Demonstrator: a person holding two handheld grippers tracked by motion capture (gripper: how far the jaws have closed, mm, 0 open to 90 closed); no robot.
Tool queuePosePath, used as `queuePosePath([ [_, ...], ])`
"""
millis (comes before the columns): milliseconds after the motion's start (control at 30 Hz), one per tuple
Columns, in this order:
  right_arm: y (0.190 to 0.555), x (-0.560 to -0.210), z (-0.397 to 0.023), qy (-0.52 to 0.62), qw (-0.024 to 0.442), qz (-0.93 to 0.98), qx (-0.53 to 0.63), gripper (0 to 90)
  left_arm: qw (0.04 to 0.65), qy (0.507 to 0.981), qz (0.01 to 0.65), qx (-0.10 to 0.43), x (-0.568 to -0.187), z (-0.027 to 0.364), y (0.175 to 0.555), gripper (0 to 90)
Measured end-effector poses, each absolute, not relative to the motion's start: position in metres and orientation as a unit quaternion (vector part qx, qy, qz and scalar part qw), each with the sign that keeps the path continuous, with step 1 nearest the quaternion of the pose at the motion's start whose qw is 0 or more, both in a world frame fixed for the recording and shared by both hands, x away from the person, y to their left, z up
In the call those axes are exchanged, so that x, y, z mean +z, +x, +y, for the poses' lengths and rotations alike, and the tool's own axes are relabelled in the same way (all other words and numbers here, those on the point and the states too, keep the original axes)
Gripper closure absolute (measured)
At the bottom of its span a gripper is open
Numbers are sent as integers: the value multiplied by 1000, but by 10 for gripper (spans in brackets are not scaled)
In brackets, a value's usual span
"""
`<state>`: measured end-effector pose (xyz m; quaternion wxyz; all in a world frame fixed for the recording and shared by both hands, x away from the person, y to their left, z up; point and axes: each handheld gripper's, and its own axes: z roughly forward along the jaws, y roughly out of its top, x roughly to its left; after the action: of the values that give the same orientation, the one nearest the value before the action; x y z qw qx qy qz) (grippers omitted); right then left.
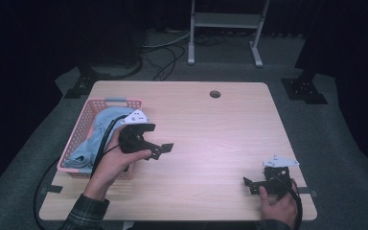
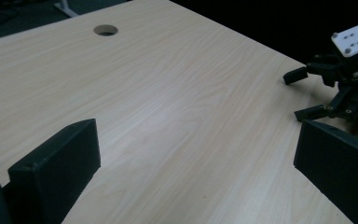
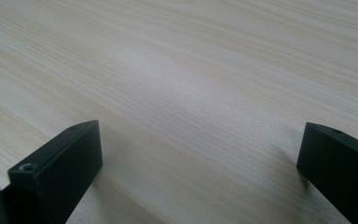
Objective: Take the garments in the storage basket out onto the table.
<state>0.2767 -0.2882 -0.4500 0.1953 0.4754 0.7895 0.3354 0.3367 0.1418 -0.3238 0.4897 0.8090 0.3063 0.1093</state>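
Pale wood table [image 1: 211, 139] amid dark room

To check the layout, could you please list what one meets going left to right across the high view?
Pink basket holding blue cloth → left gripper → table's round hole → right gripper.

Your high camera looked forward and down from above your side of the desk [image 1: 211, 139], far enough to take in the whole top and the pink basket [image 1: 84, 125]. The camera on your left tool [image 1: 160, 149] sat low, faced across the desk toward the round hole [image 2: 106, 30], and also caught your right tool [image 2: 328, 91]. The camera on your right tool was very near the desk surface [image 3: 191, 79], which all three views shared.
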Motion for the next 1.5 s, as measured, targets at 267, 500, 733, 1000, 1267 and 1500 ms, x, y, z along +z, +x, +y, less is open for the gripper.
queuePosePath([
  [267, 277, -450, -288, 475, 195, 790, 335, 0, 495, 801, 317, 116, -320, 155, 338, 0],
  [500, 277, -450, -288, 475, 195, 790, 335, 0, 494, 797, 324, 127, -315, 166, 339, 0],
  [733, 277, -450, -288, 475, 195, 789, 335, 0, 495, 791, 333, 136, -312, 179, 341, 0],
  [1000, 277, -450, -288, 475, 195, 789, 335, 0, 494, 785, 345, 144, -311, 191, 343, 0],
  [1267, 277, -450, -288, 476, 195, 789, 335, 0, 488, 778, 363, 159, -311, 208, 346, 0],
  [1500, 277, -450, -289, 480, 197, 787, 334, 0, 489, 767, 379, 173, -309, 226, 347, 0],
])
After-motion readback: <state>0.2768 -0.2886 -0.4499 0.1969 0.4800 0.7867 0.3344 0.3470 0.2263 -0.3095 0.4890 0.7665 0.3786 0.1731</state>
